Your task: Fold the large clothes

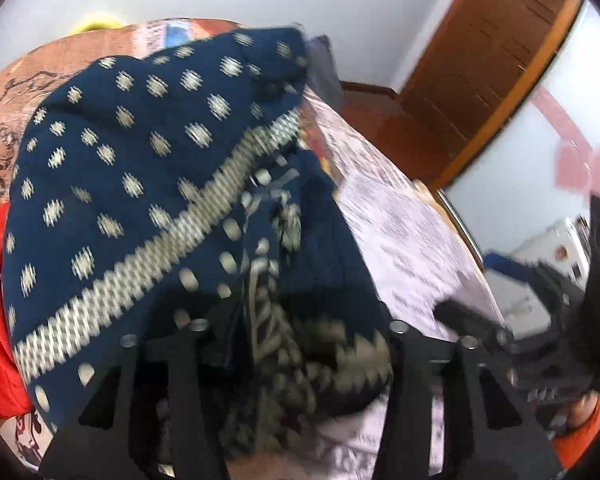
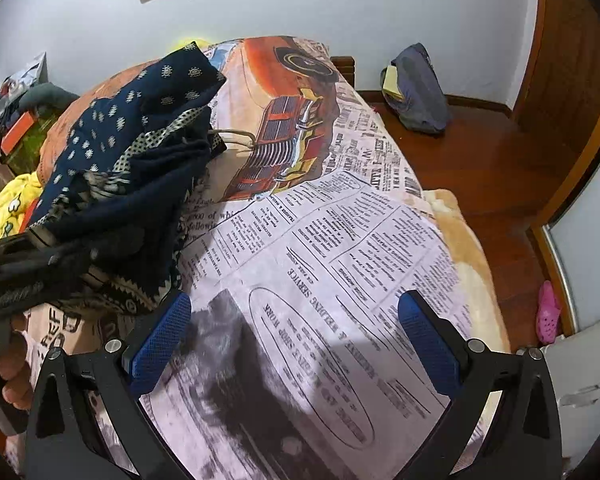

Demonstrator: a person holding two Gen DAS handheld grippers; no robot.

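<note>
Left wrist view: the navy garment (image 1: pixel 148 184) is seen heaped on the bed (image 1: pixel 412 240), draped right over the left hand-held gripper (image 1: pixel 296 344). Fingertips are buried, so gripped or loose can't be told.

Right wrist view: the right hand-held gripper (image 2: pixel 296 340) is held wide with nothing in it, above the newsprint sheet (image 2: pixel 340 264); garment (image 2: pixel 132 152) piled at left.

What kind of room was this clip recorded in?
Most likely a bedroom at home. A bed with a newspaper-and-truck print cover fills the view, a navy patterned garment lies bunched on it, and a wooden floor with a pink clog runs alongside.
</note>
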